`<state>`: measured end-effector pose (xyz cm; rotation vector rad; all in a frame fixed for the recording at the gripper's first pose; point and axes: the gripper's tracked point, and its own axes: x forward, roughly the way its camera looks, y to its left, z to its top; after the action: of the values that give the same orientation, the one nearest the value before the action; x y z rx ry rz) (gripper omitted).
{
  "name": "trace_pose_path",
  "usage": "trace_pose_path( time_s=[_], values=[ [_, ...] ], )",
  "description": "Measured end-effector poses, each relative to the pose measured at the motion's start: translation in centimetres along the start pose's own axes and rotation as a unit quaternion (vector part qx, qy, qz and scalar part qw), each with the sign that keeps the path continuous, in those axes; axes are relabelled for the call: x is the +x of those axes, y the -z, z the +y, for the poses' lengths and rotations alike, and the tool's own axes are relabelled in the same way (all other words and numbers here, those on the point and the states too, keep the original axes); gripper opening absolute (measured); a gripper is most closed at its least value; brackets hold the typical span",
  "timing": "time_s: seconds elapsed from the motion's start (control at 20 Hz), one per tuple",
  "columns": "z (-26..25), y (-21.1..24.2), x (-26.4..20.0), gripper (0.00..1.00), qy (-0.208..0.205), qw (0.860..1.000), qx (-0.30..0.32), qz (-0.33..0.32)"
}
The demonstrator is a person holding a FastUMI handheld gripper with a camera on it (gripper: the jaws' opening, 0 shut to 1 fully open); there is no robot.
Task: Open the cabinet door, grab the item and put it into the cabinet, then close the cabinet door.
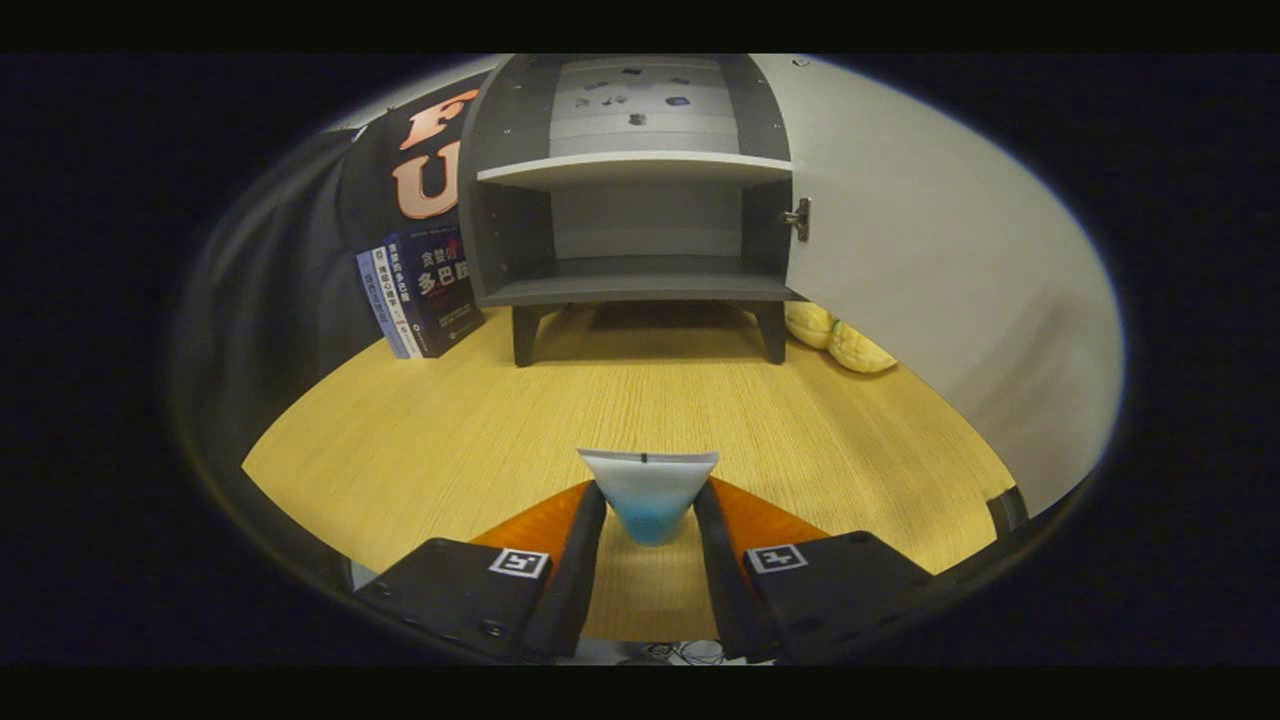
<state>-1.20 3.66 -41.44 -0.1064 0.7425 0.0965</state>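
Gripper (648,510) fingers closed on a small white-and-blue pouch (648,490), held above the wooden tabletop (420,440). Beyond, the grey cabinet (630,180) stands with its door (900,260) swung open and both shelves bare. Opening and grasping appear done; placing the pouch inside and closing the door remain.

We see a wood-grain tabletop (400,440) spreading wide. At its far left, a few books (425,295) stand upright, leaning against the booth's black cloth wall (300,280). At the far right, two lumpy yellow objects (845,338) lie on the tabletop, touching each other.
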Motion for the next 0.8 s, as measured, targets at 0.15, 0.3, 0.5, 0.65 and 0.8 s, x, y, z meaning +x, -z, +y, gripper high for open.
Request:
trace_pose_path(
  time_s=[0.15, 0.3, 0.5, 0.65, 0.8],
  values=[
    [1.1, -3.5, -1.8, 0.59, -0.024, 0.999, 0.015, -0.023],
    [1.5, -10.8, -3.5, 0.58, -0.035, 0.997, -0.001, -0.068],
    [3.5, -23.1, -6.4, 0.58, -0.076, 0.987, 0.006, -0.140],
    [4.2, -30.5, -7.1, 0.58, -0.083, 0.983, -0.008, -0.165],
    [3.8, -37.4, -5.0, 0.58, -0.058, 0.980, -0.025, -0.187]
  ],
)
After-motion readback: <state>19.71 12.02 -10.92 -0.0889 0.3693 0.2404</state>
